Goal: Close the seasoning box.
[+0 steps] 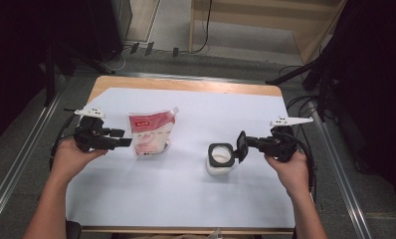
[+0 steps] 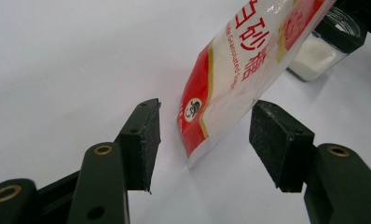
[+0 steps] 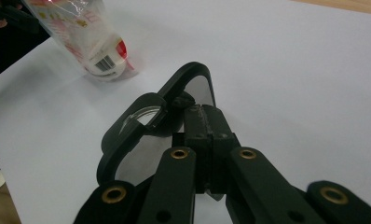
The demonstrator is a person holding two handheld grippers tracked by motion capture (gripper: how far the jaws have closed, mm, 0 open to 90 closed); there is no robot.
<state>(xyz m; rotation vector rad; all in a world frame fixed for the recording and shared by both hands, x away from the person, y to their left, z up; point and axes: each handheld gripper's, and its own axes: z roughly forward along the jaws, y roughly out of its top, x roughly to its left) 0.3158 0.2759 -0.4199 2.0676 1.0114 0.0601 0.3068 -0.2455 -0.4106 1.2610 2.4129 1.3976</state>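
Red-white sugar pouch (image 2: 239, 70) between parted left gripper (image 2: 202, 140) pads, right gripper (image 3: 204, 121) clenched on jar lid (image 3: 193, 88).

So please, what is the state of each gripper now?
Left gripper: open, sugar bag between the pads, untouched.
Right gripper: shut on the jar's flip lid.

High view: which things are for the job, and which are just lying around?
For the job:
- pouch, standing between the open jaws of the left gripper
- jar with white grains inside
- lid, held up by the right gripper

Just lying about:
- cables on the floor
- wooden frame beyond the table
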